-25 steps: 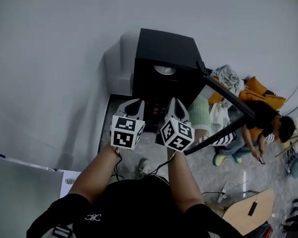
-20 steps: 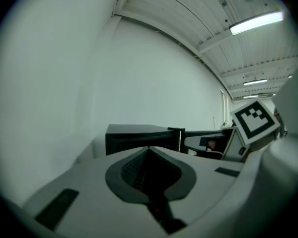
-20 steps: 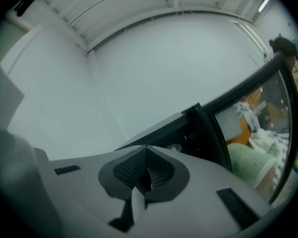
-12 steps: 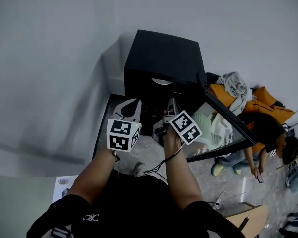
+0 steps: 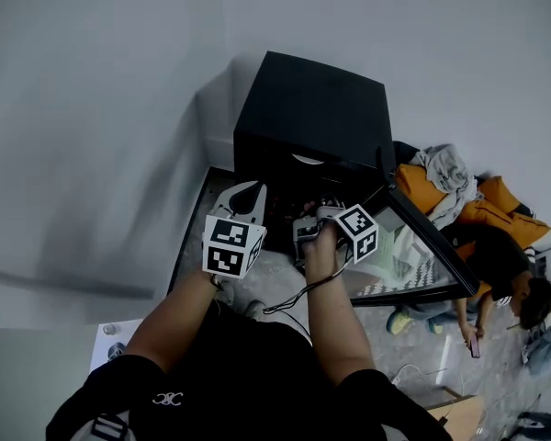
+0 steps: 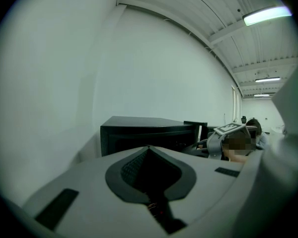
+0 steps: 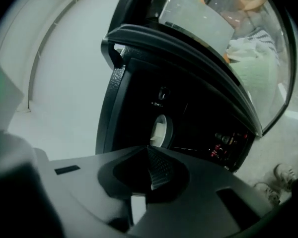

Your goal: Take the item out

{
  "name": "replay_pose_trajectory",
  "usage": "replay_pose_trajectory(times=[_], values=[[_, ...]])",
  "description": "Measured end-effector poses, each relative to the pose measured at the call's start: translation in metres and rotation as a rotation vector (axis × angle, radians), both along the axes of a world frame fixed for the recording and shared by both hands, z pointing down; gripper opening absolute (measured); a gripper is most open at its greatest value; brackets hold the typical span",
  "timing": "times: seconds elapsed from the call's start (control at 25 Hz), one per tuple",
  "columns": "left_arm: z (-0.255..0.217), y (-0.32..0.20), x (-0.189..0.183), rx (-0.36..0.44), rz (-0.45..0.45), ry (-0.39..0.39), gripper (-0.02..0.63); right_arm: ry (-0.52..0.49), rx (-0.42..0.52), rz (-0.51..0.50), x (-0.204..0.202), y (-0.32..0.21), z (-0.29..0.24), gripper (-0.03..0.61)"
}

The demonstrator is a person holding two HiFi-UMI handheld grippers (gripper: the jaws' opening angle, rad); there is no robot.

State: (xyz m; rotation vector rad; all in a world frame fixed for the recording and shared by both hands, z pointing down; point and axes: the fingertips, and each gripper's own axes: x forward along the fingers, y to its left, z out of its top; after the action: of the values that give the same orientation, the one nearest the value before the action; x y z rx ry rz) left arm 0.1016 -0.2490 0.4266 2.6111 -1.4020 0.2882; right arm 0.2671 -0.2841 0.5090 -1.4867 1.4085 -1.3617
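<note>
A black cabinet (image 5: 312, 118) stands against the wall with its glass door (image 5: 413, 246) swung open to the right. Inside, on an upper shelf, lies a white round item (image 5: 305, 160), which in the right gripper view is a pale disc (image 7: 160, 130) in the dark interior. My right gripper (image 5: 323, 207) is shut and empty, rolled onto its side just in front of the opening, its tips (image 7: 148, 148) pointing at the item. My left gripper (image 5: 248, 191) is shut and empty at the cabinet's (image 6: 144, 128) left front corner.
The open door's dark frame (image 7: 188, 48) arches over the right gripper. A person (image 5: 505, 274) sits on the floor beyond the door beside orange and grey clothes (image 5: 459, 186). Shoes (image 7: 275, 185) lie on the floor. The wall is close on the left.
Both grippers have moved forward and down toward the cabinet opening. The right one has rolled onto its side, so its marker cube shows a different face.
</note>
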Motion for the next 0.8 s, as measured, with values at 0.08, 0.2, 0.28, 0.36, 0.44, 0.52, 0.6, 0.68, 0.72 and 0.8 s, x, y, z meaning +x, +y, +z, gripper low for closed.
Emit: replay_pose_trajectory(times=[0.08,0.2,0.28,0.36,0.44,0.52,0.6,0.68,0.72,0.8], values=[[0.002,-0.007,0.002,-0.001,0.01,-0.011,0.008,-0.057,0.001,0.014,0.001,-0.009,0.003,0.008],[0.002,-0.016,0.004,-0.003,0.022,-0.018,0.008,-0.179,0.002,0.033,0.001,-0.023,0.011,0.008],[0.002,-0.021,0.003,-0.005,0.025,-0.017,0.008,-0.235,-0.005,0.045,0.001,-0.031,0.018,0.008],[0.003,-0.025,0.001,-0.008,0.028,-0.021,0.008,-0.274,-0.016,0.057,0.001,-0.038,0.024,0.008],[0.006,-0.029,-0.001,-0.014,0.027,-0.026,0.008,-0.316,-0.03,0.072,0.002,-0.046,0.03,0.008],[0.009,-0.032,-0.004,-0.025,0.025,-0.029,0.008,-0.346,-0.041,0.086,0.003,-0.054,0.035,0.02],[0.014,-0.036,-0.006,-0.032,0.025,-0.035,0.008,-0.363,-0.059,0.095,0.003,-0.062,0.04,0.028],[0.016,-0.04,-0.009,-0.036,0.026,-0.041,0.008,-0.377,-0.075,0.098,0.002,-0.07,0.044,0.029],[0.017,-0.041,-0.011,-0.037,0.025,-0.043,0.008,-0.383,-0.078,0.098,0.001,-0.074,0.046,0.03],[0.017,-0.044,-0.015,-0.039,0.022,-0.044,0.008,-0.395,-0.082,0.098,0.0,-0.08,0.048,0.08]])
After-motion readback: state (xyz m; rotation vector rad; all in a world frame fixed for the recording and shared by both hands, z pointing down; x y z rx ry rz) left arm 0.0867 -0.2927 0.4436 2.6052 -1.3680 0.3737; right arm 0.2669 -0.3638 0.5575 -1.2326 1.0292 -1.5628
